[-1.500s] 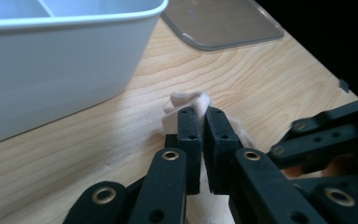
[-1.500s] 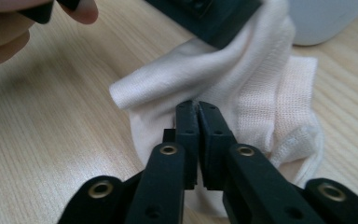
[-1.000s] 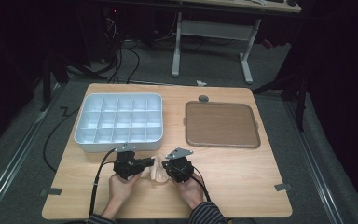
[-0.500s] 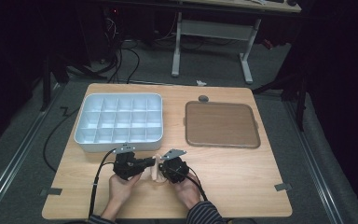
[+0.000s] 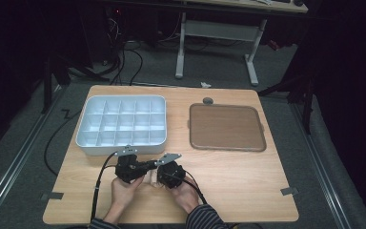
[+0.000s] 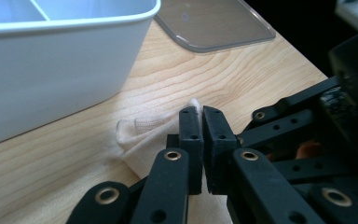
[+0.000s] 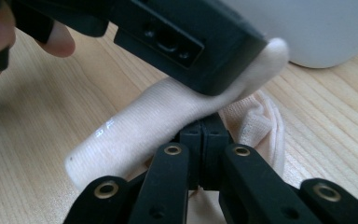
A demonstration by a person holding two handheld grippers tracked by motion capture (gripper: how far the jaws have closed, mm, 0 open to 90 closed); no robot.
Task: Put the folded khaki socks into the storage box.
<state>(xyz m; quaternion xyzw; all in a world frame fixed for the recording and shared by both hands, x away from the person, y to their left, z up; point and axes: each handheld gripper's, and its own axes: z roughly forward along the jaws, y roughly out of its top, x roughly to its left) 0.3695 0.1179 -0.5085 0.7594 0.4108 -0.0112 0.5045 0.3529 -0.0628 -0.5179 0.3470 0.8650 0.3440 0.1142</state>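
Note:
A cream stretchy cloth (image 5: pixel 151 180) lies on the wooden table near its front edge, between the two hands. My left gripper (image 5: pixel 146 165) points right; in the left gripper view its jaws (image 6: pixel 200 114) stand shut on a raised fold of the cloth (image 6: pixel 140 135). My right gripper (image 5: pixel 157 177) points left, close against the left one. In the right gripper view it (image 7: pixel 200 127) is shut on the cloth (image 7: pixel 135 126), which runs as a rolled band under the left gripper's body (image 7: pixel 168 32). The right gripper's frame (image 6: pixel 307 135) sits just beside the left jaws.
A white tray (image 5: pixel 122 144) with several empty compartments stands just behind the grippers, its wall (image 6: pixel 51 70) close to the left jaws. A flat brown lid (image 5: pixel 226 126) lies at the right, with a small grey round piece (image 5: pixel 208 100) behind it.
The right hand and its gripper have slid a little to the left, closer to the left gripper. The left gripper has stayed in place. Both grips on the cloth are unchanged.

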